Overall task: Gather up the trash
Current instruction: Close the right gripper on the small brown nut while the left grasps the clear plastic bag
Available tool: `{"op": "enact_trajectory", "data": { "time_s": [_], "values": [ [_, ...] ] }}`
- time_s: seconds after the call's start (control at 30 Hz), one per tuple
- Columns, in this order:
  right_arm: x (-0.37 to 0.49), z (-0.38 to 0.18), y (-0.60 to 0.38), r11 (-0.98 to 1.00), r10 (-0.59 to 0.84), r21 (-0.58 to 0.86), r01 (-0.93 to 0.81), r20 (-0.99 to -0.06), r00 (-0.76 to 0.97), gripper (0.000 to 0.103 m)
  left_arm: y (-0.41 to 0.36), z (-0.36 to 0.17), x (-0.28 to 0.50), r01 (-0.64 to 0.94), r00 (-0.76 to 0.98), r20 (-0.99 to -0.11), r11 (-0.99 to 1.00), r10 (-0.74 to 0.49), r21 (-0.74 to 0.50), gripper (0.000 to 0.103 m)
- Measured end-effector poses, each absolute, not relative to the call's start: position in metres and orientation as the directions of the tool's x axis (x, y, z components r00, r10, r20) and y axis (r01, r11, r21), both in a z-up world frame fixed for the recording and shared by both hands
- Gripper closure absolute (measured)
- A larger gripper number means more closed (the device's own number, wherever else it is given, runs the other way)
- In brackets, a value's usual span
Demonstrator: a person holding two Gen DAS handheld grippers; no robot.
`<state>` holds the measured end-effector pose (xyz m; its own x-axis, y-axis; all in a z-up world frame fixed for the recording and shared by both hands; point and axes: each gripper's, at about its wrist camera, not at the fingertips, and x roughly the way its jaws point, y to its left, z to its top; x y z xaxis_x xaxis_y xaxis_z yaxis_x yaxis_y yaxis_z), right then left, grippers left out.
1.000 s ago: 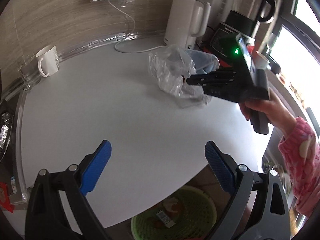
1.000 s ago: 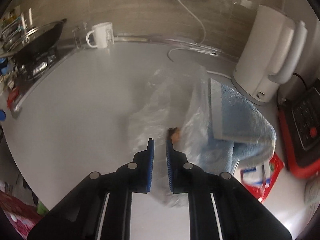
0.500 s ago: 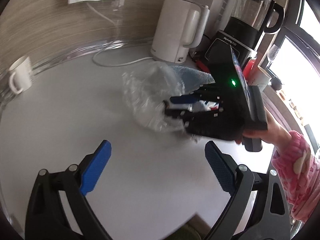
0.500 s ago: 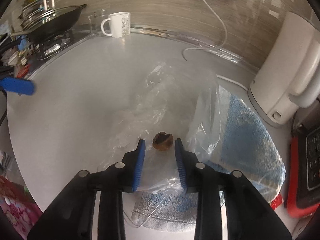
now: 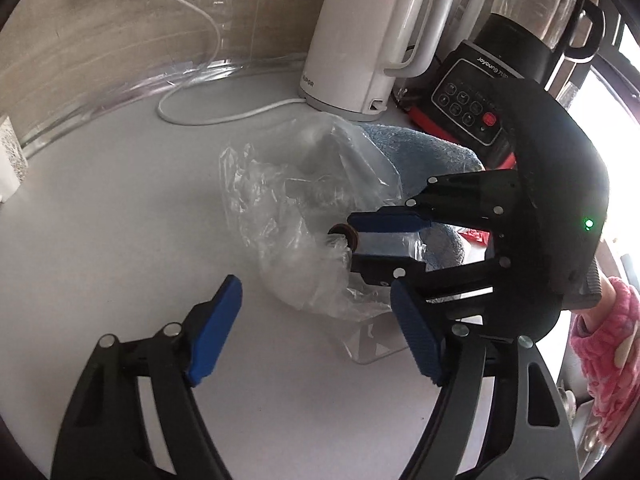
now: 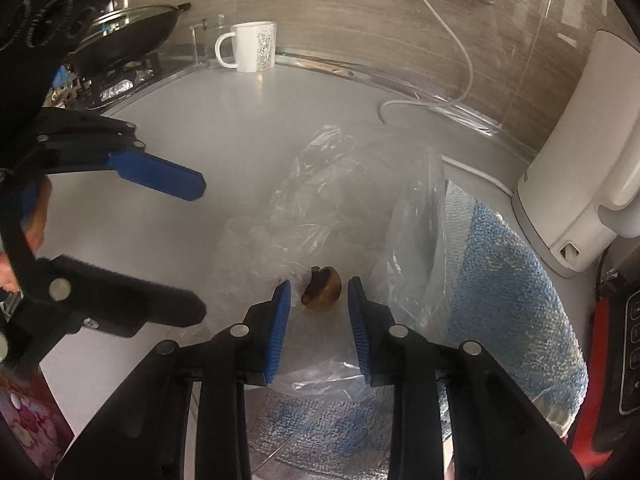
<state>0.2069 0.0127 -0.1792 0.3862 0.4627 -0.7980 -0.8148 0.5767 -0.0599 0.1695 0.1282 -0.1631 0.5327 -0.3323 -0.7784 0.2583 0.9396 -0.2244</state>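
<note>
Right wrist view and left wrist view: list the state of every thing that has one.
right gripper: open, fingers flanking the brown scrap, not touching
left gripper: open wide, empty
brown scrap: lying loose on the counter
plastic bag: crumpled, draped partly over the towel
blue towel: lying flat
mug: upright
kettle: upright

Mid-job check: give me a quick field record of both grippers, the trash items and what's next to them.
left gripper: jaws wide open, holding nothing, low over the counter
right gripper: jaws open either side of the brown scrap, not closed on it
brown scrap: small, round, dark, lying at the edge of the plastic bag
plastic bag: clear, crumpled, on the counter, partly over the blue towel
blue towel: beside the white kettle
mug: upright by the back wall
</note>
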Motion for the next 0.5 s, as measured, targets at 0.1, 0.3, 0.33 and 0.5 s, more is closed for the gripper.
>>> {"op": "enact_trajectory", "data": {
  "time_s": [0.1,0.3,0.33,0.5],
  "values": [
    [0.21,-0.18,0.01,0.58,0.481,-0.029,-0.814,-0.794,0.371,0.074,0.13,-0.168,0.174,0.253,0.525,-0.786,0.942,-0.326,-0.222,0.03],
    [0.223,-0.173,-0.005,0.612,0.569,0.149,-0.776,-0.765,0.301,0.073,0.137,-0.168,0.172,0.241,0.524,-0.784,0.941,-0.332,-0.237,0.03],
    [0.224,-0.172,-0.007,0.616,0.577,0.167,-0.77,-0.761,0.297,0.073,0.138,-0.168,0.171,0.242,0.525,-0.783,0.941,-0.333,-0.237,0.03],
    [0.227,-0.17,-0.012,0.643,0.577,0.189,-0.742,-0.756,0.308,0.076,0.137,-0.165,0.172,0.239,0.545,-0.777,0.947,-0.315,-0.217,0.03]
  ]
}}
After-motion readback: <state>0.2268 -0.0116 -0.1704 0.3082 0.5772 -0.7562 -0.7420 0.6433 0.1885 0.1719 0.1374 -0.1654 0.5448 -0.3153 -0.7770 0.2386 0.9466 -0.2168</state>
